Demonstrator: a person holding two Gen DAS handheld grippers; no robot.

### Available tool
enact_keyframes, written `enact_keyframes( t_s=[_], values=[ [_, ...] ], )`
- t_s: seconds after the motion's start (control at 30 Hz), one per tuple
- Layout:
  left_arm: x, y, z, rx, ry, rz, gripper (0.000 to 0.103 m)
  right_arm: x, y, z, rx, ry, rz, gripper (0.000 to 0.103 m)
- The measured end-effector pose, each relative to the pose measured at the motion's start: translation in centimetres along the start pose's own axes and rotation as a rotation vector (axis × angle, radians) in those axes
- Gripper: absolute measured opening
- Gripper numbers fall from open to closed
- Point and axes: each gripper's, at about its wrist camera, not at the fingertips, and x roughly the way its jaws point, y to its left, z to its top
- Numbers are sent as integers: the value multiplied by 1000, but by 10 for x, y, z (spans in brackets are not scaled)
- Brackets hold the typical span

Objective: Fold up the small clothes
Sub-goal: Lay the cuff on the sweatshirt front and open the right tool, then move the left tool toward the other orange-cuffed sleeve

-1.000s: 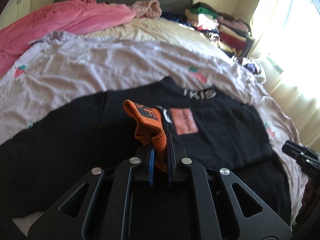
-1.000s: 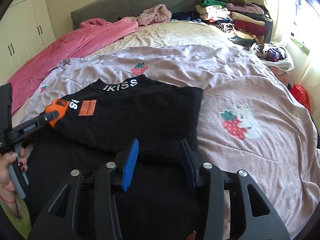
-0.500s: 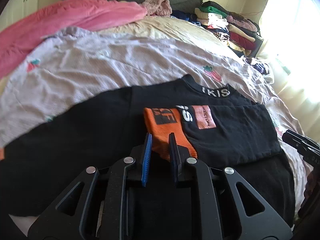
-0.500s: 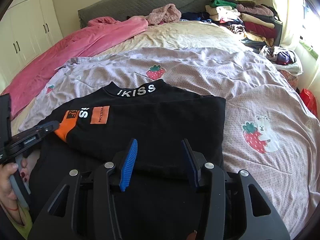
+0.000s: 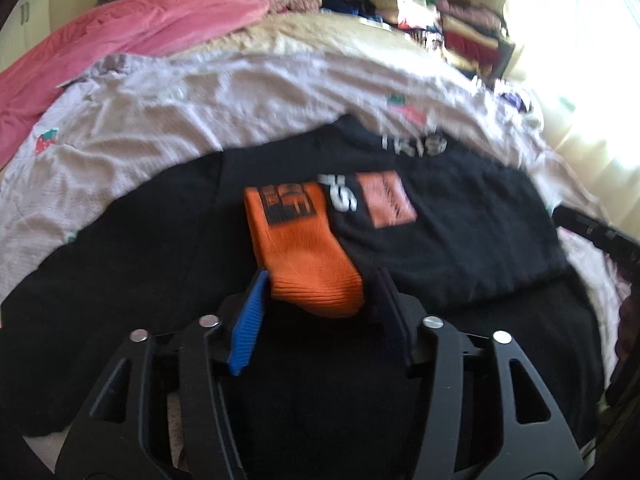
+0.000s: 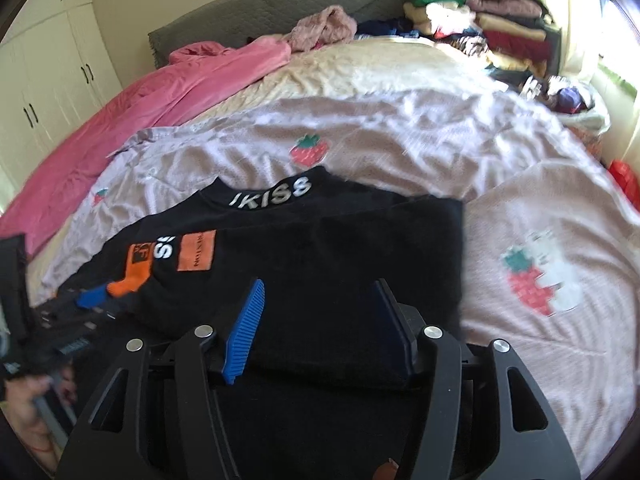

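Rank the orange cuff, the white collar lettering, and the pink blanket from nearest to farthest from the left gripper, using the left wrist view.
1. orange cuff, lying between the open jaws of the left gripper
2. white collar lettering, mid-bed, slightly right
3. pink blanket, far left by the headboard

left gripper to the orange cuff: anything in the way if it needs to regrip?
Nothing visible. The left gripper has just been opening; its jaws stand apart with the orange cuff lying between the fingertips, flat on the black sweater, pads not pressing.
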Motion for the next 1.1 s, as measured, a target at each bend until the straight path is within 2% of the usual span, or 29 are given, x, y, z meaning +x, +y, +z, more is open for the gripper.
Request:
enact_keyframes(
  t_s=[0.07, 0.27, 0.6, 0.67, 0.73, 0.9, 1.03, 1.1],
  values=[
    [9, 2, -3, -16, 28, -16, 52, 12, 1, -3, -1, 31, 8, 62],
    [10, 2, -5, -13, 21, -11, 53, 42, -14, -17, 66, 128, -26, 62],
    [6, 3, -1, -15, 7, -15, 53, 41, -12, -20, 76, 116, -36, 62],
    [2, 4, 0, -18, -3, -13, 53, 32, -10, -19, 78, 96, -30, 63],
    [-2, 6, 2, -22, -15, -3, 53, 22, -7, -18, 77, 71, -37, 69],
    [-12, 9, 5, -11, -45, 41, 61, 9, -4, -13, 70, 41, -39, 77],
    [-19, 16, 7, -34, -54, 61, 81, -1, -1, -9, 74, 19, -45, 84],
    [-25, 19, 8, -38, -67, 72, 86, -5, 1, -8, 75, 11, -47, 86]
  ],
)
